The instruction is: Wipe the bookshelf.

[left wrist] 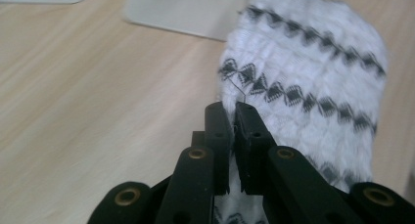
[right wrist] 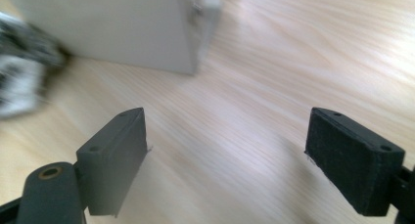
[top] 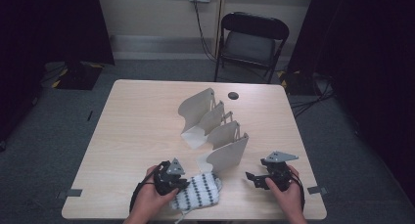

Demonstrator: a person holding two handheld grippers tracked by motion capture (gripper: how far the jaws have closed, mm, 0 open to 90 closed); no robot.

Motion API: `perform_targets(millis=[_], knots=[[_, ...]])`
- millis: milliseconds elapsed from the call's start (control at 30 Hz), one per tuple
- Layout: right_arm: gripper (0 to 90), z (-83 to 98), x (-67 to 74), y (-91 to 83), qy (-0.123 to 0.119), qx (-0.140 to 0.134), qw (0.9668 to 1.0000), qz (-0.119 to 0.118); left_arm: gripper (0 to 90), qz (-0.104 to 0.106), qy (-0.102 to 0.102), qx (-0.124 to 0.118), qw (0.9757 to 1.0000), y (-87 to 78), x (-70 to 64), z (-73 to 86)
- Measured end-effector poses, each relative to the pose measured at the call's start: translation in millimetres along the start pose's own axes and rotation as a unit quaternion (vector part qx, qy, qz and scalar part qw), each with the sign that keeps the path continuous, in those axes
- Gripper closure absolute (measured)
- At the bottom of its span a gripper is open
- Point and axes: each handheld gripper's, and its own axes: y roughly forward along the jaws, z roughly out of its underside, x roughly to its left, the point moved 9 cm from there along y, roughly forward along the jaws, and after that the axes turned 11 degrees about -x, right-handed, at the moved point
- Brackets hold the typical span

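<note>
A white sock with dark zigzag stripes point(top: 199, 190) lies at the near edge of the wooden table point(top: 132, 136). My left gripper point(top: 185, 184) is at its left end. In the left gripper view the jaws of the left gripper point(left wrist: 234, 109) are shut on the edge of the sock point(left wrist: 303, 87), with white fabric pinched between the pads. My right gripper point(top: 253, 180) hovers to the right of the sock and points left. In the right gripper view the right gripper point(right wrist: 227, 136) stands wide open over bare wood, with the blurred sock point(right wrist: 22, 82) at far left.
A white rack of curved upright dividers point(top: 215, 128) stands mid-table, just behind the sock; its near panel point(right wrist: 112, 28) is close ahead of the right gripper. A small black disc point(top: 233, 95) lies behind it. A folding chair point(top: 252, 38) stands beyond the table.
</note>
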Motion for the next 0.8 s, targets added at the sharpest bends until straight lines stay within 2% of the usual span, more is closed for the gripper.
perform_targets(millis=[133, 300, 367, 400, 433, 500, 533, 633, 700, 800], knots=[[15.0, 5.3, -8.2, -0.8, -0.001, 0.008, 0.9999, 0.01, 85.5, -0.013, -0.025, -0.011, 0.9996, -5.1, 17.2, 1.7], [14.8, 10.0, -12.3, -0.1, -0.01, 0.02, 0.9996, 0.016, 85.1, -0.022, -0.04, -0.018, 0.9988, -8.9, 29.9, 3.7], [14.8, 10.5, -12.7, 0.0, -0.016, 0.02, 0.9995, 0.018, 84.1, -0.022, -0.039, -0.02, 0.9988, -10.8, 31.7, 4.2], [14.8, 10.5, -12.8, 0.1, -0.018, 0.021, 0.9994, 0.019, 81.7, -0.021, -0.042, -0.03, 0.9984, -11.6, 32.0, 3.0], [14.4, 10.9, -12.8, 0.5, -0.023, 0.021, 0.9993, 0.021, 75.7, -0.019, -0.045, -0.036, 0.9982, -12.6, 31.9, 2.1], [14.2, 11.0, -12.8, 1.0, -0.025, 0.018, 0.9993, 0.022, 61.6, -0.009, -0.055, -0.068, 0.9962, -15.6, 29.9, -3.8], [14.1, 11.1, -12.7, 1.1, -0.024, 0.017, 0.9993, 0.023, 54.5, -0.005, -0.052, -0.078, 0.9956, -16.6, 29.1, -5.9], [13.9, 11.3, -12.9, 1.3, -0.021, 0.011, 0.9994, 0.023, 43.9, 0.002, -0.042, -0.091, 0.9949, -19.2, 24.6, -9.8], [13.9, 11.5, -13.3, 1.3, -0.022, 0.007, 0.9995, 0.023, 41.1, 0.012, -0.036, -0.091, 0.9952, -17.9, 18.9, -9.8], [14.0, 11.5, -13.2, 1.3, -0.021, 0.007, 0.9995, 0.024, 37.2, 0.017, -0.01, -0.077, 0.9968, -9.5, 11.6, -5.3]])
